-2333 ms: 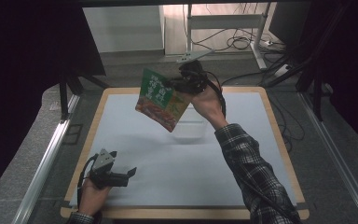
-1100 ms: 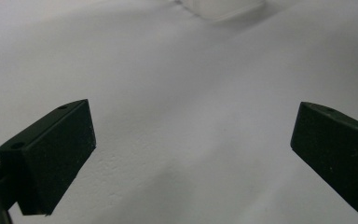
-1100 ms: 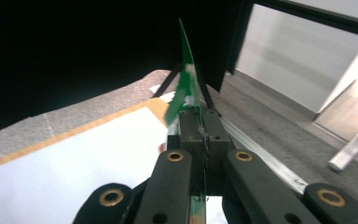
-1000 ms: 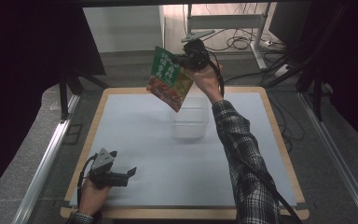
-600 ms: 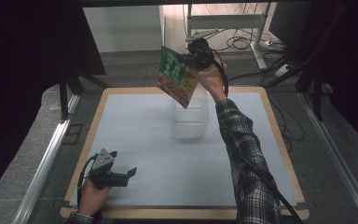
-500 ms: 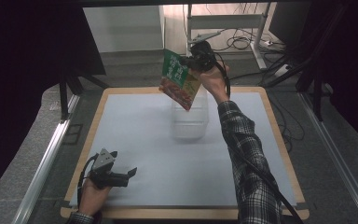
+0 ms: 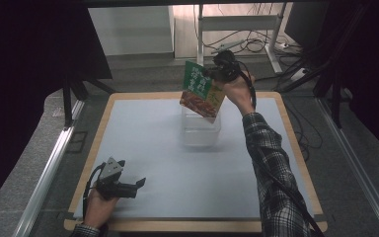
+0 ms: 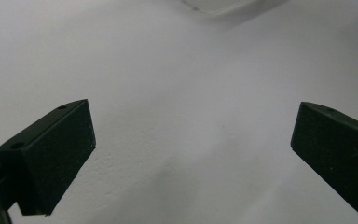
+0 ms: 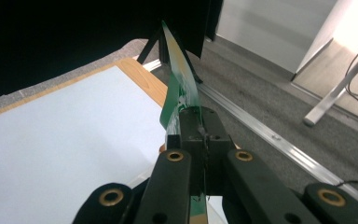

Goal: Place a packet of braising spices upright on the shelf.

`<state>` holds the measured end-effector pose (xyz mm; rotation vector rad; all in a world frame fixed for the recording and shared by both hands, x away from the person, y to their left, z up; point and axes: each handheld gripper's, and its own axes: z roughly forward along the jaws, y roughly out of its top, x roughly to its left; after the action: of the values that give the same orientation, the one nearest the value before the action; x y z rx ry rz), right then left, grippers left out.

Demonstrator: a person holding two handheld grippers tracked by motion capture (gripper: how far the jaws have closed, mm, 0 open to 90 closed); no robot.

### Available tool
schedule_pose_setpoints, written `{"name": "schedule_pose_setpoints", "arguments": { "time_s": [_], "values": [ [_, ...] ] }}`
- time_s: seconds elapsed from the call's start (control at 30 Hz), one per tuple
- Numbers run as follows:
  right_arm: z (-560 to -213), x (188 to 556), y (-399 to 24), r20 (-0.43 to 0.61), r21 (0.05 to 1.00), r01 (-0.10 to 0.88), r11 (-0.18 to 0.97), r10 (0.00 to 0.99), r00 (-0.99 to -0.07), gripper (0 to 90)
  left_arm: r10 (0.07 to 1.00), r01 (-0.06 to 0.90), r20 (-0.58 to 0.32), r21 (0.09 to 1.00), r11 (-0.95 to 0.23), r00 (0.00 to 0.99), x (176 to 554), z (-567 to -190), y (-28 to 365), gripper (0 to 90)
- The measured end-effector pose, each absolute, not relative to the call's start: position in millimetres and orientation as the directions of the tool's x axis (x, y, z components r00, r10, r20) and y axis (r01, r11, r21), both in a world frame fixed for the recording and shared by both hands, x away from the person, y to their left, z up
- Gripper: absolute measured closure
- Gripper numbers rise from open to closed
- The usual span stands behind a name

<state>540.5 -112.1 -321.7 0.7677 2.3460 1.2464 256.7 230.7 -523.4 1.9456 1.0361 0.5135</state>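
The right gripper (image 7: 212, 75), clamping a green packet (image 7: 201, 89), is holding it over the clear tub (image 7: 200, 129) at upper centre; next, lowering it inside. The left gripper (image 7: 139, 183) is resting wide open and empty.

Right gripper (image 7: 212, 75) carries the green packet (image 7: 201, 89) from over the mat's middle to the far side, now directly above the clear container (image 7: 200, 129) (packet tilted, lower corner overlapping the container's rim in high view).

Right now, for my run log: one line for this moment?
right hand-held gripper: shut on food packet | packet: above clear container | left hand-held gripper: open
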Motion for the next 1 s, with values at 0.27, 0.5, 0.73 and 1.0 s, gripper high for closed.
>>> {"name": "schedule_pose_setpoints", "arguments": {
  "time_s": [0.27, 0.5, 0.73, 1.0],
  "values": [
    [-336.9, 546.1, -105.5, -0.040, 0.814, 0.340, 0.471, 0.630, -0.776, 89.3, 0.818, 0.471, -0.032, 0.830, -0.298, 0.574, 257.4, -523.7, 230.2, 0.0],
    [-345.7, 545.8, -93.5, -0.044, 0.812, 0.329, 0.483, 0.613, -0.789, 89.2, 0.817, 0.472, -0.028, 0.828, -0.304, 0.576, 257.4, -523.7, 229.7, 0.0],
    [-345.8, 544.1, -93.7, -0.027, 0.824, 0.325, 0.463, 0.606, -0.795, 77.8, 0.820, 0.469, -0.027, 0.831, -0.300, 0.572, 257.0, -523.1, 230.2, 0.0],
    [-347.0, 540.2, -102.6, -0.008, 0.855, 0.314, 0.411, 0.618, -0.786, 58.3, 0.821, 0.469, -0.024, 0.830, -0.301, 0.570, 257.1, -523.2, 229.5, 0.0]
  ]
}}
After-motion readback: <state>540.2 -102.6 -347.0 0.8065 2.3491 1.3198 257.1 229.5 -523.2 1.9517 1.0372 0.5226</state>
